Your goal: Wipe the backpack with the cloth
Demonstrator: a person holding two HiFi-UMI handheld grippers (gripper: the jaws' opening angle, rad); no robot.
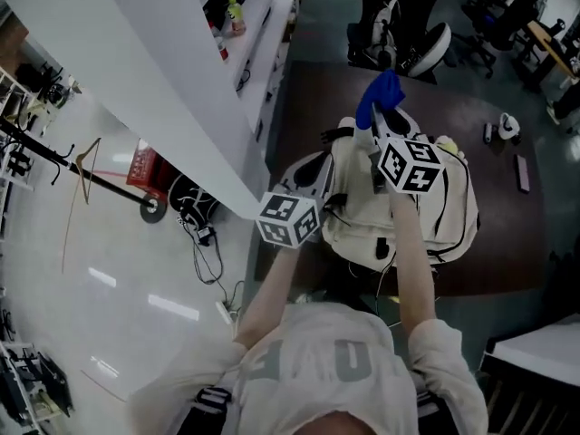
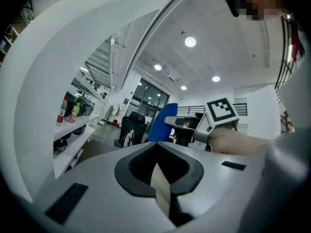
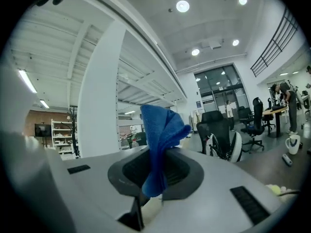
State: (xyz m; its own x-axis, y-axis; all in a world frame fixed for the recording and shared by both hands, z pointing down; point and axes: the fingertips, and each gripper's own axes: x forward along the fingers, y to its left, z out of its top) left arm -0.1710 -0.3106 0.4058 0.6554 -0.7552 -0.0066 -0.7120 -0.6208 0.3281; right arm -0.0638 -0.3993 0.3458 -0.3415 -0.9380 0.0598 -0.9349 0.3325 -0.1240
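**Cloth held high, backpack waiting underneath**

The right gripper (image 3: 151, 191) is clamped on a blue cloth (image 1: 381, 93), whose loose folds stand up past the fingertips. The fingers point out across the room, not down at the work. The cream backpack (image 1: 444, 198) lies flat on a dark table (image 1: 507, 243), below these fingers and back towards the person, so the cloth hangs over the bag's far end and looks clear of the fabric.

The left gripper (image 2: 160, 178) has its jaws drawn together, and nothing can be made out between them. It also points up and forward. From its fingers, the bag lies just to the right and underneath, at the near left edge by a black strap (image 1: 308, 172). Whether this gripper touches the bag cannot be told.

The bag seems a little longer from side to side as the person faces it than from near to far, though the steep view from above leaves that uncertain.

The right hand is plainly the one placed to wipe. It has the cloth and stands over the bag. To bring cloth to fabric, its fingers would likely have to tip downward and come back towards the person. The left hand, being closer to the near edge, looks better placed to steady the bag. No wiping contact shows at this moment.
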